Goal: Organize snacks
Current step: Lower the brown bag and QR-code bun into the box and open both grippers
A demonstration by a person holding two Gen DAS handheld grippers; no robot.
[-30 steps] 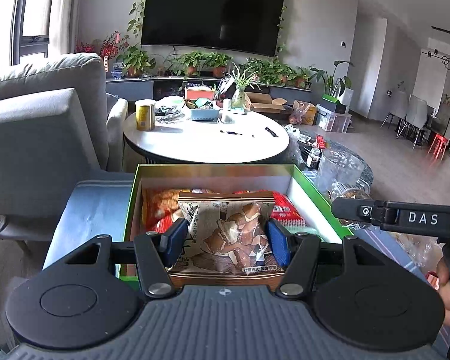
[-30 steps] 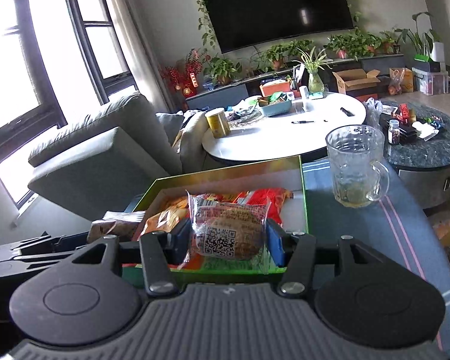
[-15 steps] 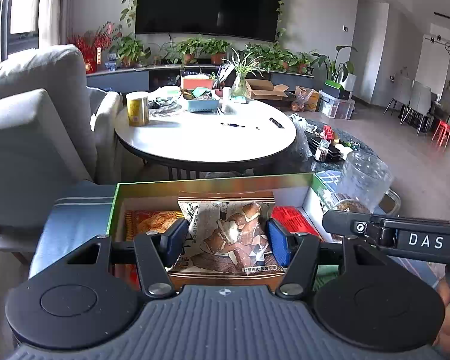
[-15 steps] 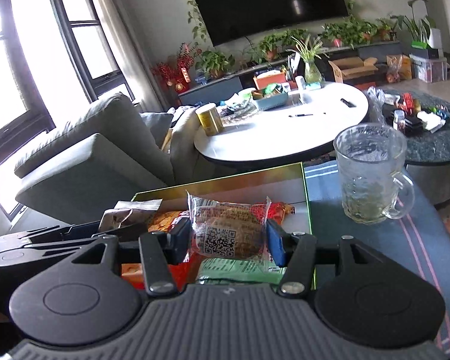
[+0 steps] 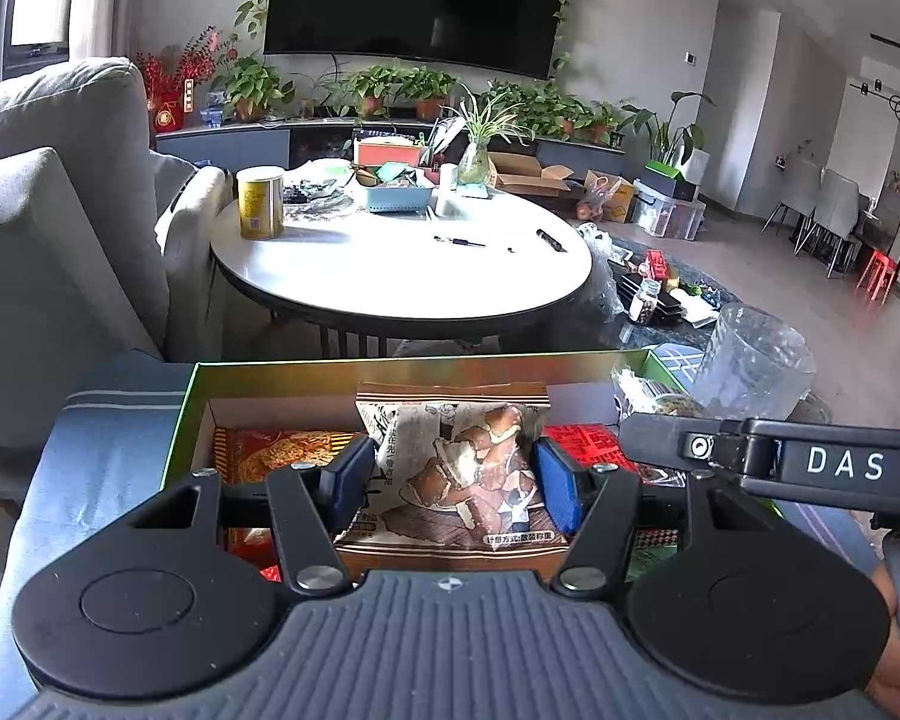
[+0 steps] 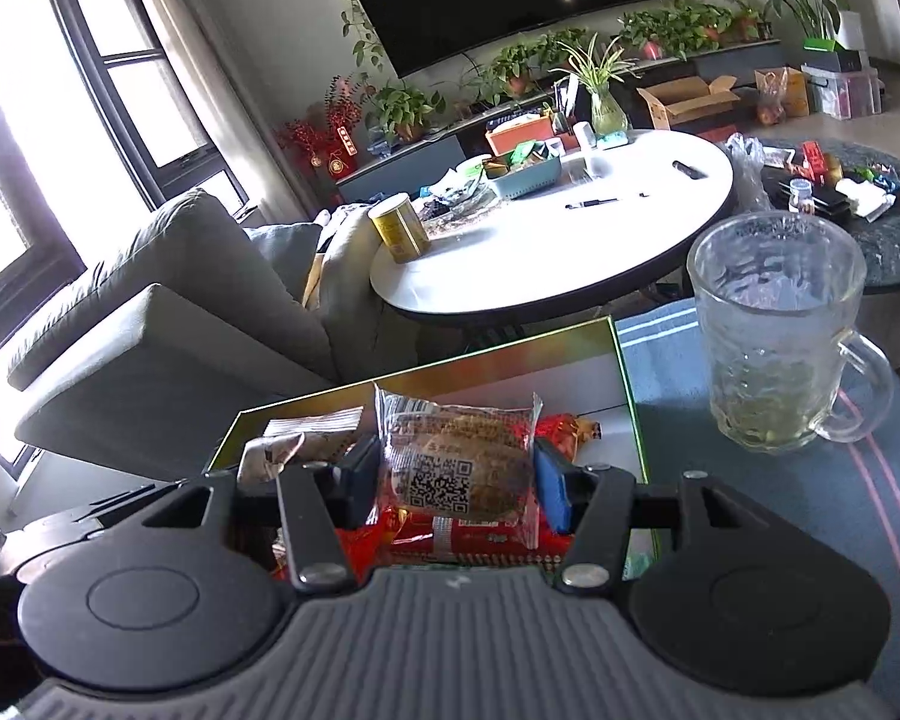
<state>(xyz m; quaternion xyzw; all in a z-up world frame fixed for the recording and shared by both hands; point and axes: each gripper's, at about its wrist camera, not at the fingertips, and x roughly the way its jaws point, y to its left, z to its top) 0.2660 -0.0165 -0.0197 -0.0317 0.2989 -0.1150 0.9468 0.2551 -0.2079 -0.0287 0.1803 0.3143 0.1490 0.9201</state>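
My left gripper (image 5: 450,480) is shut on a brown mushroom snack bag (image 5: 459,468) and holds it over the green-rimmed snack box (image 5: 186,414). My right gripper (image 6: 457,483) is shut on a clear-wrapped pastry with a QR code (image 6: 456,462), held over the same box (image 6: 627,372). Red and orange snack packs (image 5: 276,450) lie inside the box; red packs (image 6: 468,543) show under the pastry. The right gripper's body (image 5: 780,462) crosses the left wrist view at the right. The mushroom bag's top (image 6: 306,432) shows left of the pastry in the right wrist view.
A glass mug (image 6: 774,342) stands on the blue striped cloth (image 6: 768,480) right of the box. Beyond are a white round table (image 5: 402,264) with a yellow can (image 5: 261,201), a grey sofa (image 5: 48,228) at the left, and a dark low table (image 6: 882,222).
Both grippers have pulled back and lowered toward the box's near side, still holding their snacks. The mug now looms closer in both views.
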